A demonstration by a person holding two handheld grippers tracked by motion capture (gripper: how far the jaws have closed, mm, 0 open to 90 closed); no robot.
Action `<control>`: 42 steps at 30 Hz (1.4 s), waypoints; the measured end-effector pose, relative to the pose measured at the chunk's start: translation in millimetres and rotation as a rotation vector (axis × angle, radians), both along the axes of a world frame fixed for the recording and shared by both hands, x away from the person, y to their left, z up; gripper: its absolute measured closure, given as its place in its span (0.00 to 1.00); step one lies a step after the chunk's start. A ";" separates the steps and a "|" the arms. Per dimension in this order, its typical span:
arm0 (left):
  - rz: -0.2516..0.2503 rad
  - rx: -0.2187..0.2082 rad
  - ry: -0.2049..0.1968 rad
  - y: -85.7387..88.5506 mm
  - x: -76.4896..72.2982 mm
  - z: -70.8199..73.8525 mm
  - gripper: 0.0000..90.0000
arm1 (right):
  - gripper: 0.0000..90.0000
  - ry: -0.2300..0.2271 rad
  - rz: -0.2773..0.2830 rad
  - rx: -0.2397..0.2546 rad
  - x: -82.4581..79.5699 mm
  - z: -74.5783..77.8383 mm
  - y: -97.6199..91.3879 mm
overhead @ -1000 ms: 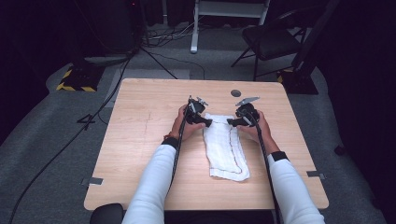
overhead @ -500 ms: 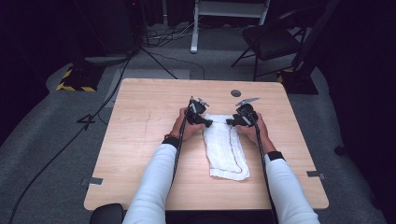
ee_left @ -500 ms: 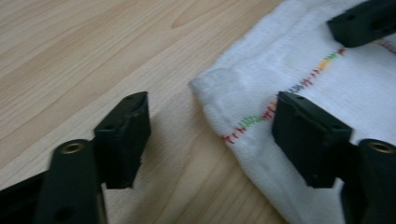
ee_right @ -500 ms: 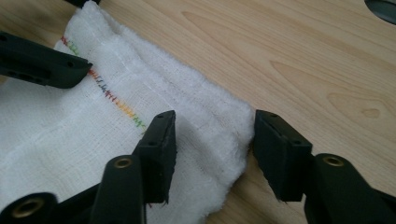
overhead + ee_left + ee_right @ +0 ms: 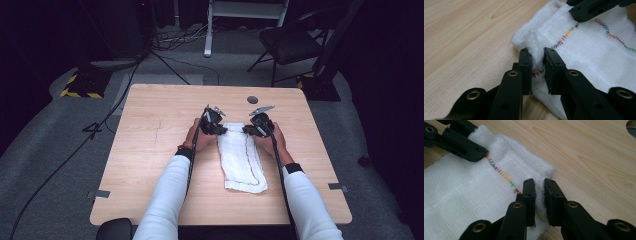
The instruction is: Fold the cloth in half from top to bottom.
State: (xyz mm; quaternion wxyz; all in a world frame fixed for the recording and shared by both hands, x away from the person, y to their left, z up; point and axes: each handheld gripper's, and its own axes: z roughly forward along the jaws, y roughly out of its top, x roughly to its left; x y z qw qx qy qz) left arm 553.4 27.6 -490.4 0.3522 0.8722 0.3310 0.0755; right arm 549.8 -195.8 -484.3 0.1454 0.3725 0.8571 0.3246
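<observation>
A white gauze cloth (image 5: 242, 160) with multicoloured stitching lies folded lengthwise on the wooden table (image 5: 150, 150). My left gripper (image 5: 221, 130) is shut on the cloth's far left corner; in the left gripper view the cloth (image 5: 584, 47) bunches between the jaws of that gripper (image 5: 537, 58). My right gripper (image 5: 248, 130) is shut on the far right corner. In the right gripper view a fold of the cloth (image 5: 474, 190) is pinched at the right gripper's tips (image 5: 539, 188). Each gripper view also shows the other gripper's jaw at the top.
A small dark round disc (image 5: 252, 99) sits on the table beyond the right gripper. Past the table's far edge stand a folding chair (image 5: 290, 45), a white stand (image 5: 240, 15) and cables on the grey floor. Tape strips (image 5: 101, 193) mark the table's near corners.
Both grippers have stayed at the cloth's far corners, shifting only slightly. The cloth lies much as before.
</observation>
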 end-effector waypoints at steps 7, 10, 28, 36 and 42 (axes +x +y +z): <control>0.019 0.013 -0.066 -2.7 1.0 10.3 0.90 | 0.90 -0.065 -0.026 0.038 -3.0 11.9 -6.4; 0.022 0.014 -0.095 -3.5 1.2 18.1 0.91 | 0.90 -0.092 -0.034 0.053 -3.5 19.5 -8.0; 0.011 -0.012 -0.180 -1.2 0.5 54.2 0.91 | 0.91 -0.206 -0.033 0.086 -8.1 59.1 -10.5; -0.025 -0.019 -0.186 2.7 -6.0 60.5 0.91 | 0.91 -0.215 -0.011 0.095 -13.3 63.9 -11.3; -0.050 -0.039 -0.173 6.0 -13.5 56.4 0.91 | 0.91 -0.206 0.016 0.097 -20.4 60.8 -12.6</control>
